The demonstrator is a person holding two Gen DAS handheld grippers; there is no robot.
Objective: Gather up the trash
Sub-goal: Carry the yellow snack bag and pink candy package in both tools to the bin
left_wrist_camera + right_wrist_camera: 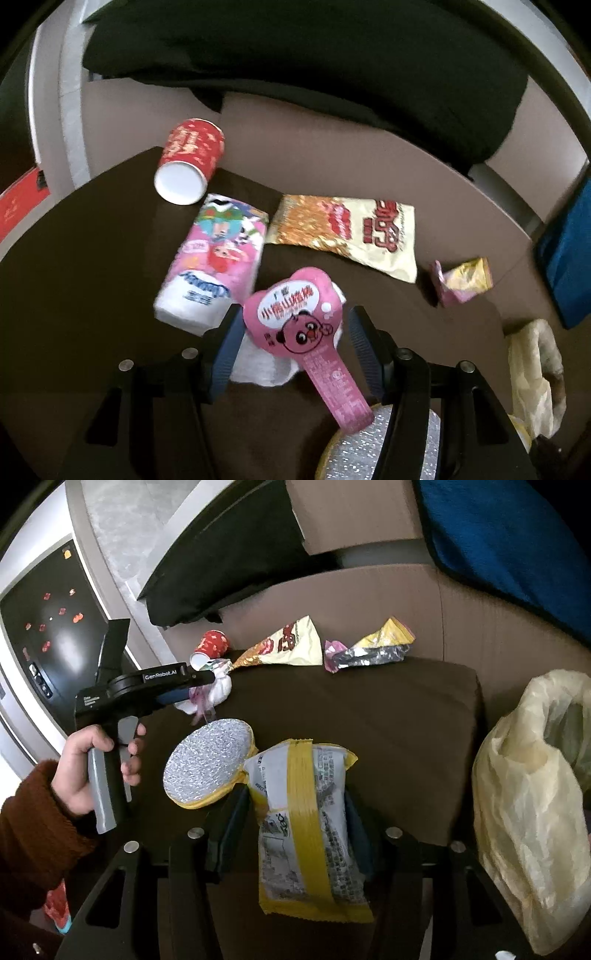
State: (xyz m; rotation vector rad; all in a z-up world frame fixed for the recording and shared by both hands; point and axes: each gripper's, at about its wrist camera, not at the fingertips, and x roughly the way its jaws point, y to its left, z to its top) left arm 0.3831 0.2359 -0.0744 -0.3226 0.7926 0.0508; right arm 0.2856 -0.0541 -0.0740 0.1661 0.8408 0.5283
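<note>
My left gripper is shut on a pink cartoon wrapper bunched with white tissue; the wrapper's strip hangs over a silver disc. The right wrist view shows the left gripper in a person's hand, the tissue at its tip. My right gripper is shut on a yellow and white snack packet, with a pad pressing on each side. On the brown cushion lie a red paper cup on its side, a tissue pack, a yellow snack bag and a small crumpled wrapper.
A pale yellow plastic bag stands open at the right edge of the cushion. The silver disc lies left of the right gripper. A black cushion and a blue cloth lie behind on the beige sofa.
</note>
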